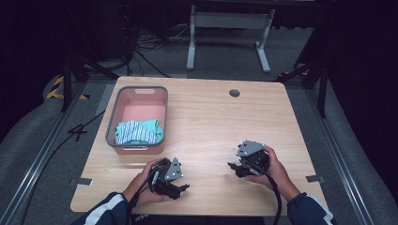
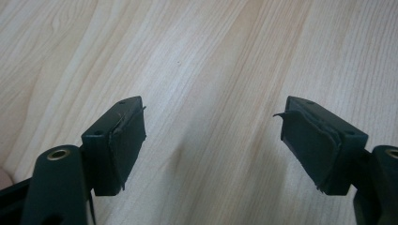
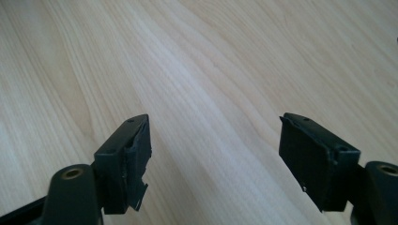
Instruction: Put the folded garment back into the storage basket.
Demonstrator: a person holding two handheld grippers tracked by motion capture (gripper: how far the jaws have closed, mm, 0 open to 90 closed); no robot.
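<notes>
A pink basket [image 1: 140, 95] with a grey rim stands on the left part of the wooden table [image 1: 211, 117]. A folded teal and striped cloth [image 1: 139, 131] lies in its near end. My left gripper [image 1: 180, 188] rests near the table's front edge, just below the basket, open with nothing between its fingers [image 2: 119, 140]. My right gripper [image 1: 233, 168] sits to the right of it at the front, also open and empty. Both gripper views look down on bare wood between wide-spread jaws [image 2: 213, 136] [image 3: 216, 150].
A round cable hole [image 1: 234, 93] sits at the table's far edge. Beyond the table stand a white desk frame [image 1: 230, 28] and cables on the grey floor. Dark curtains close both sides. Metal rails run along the floor left and right.
</notes>
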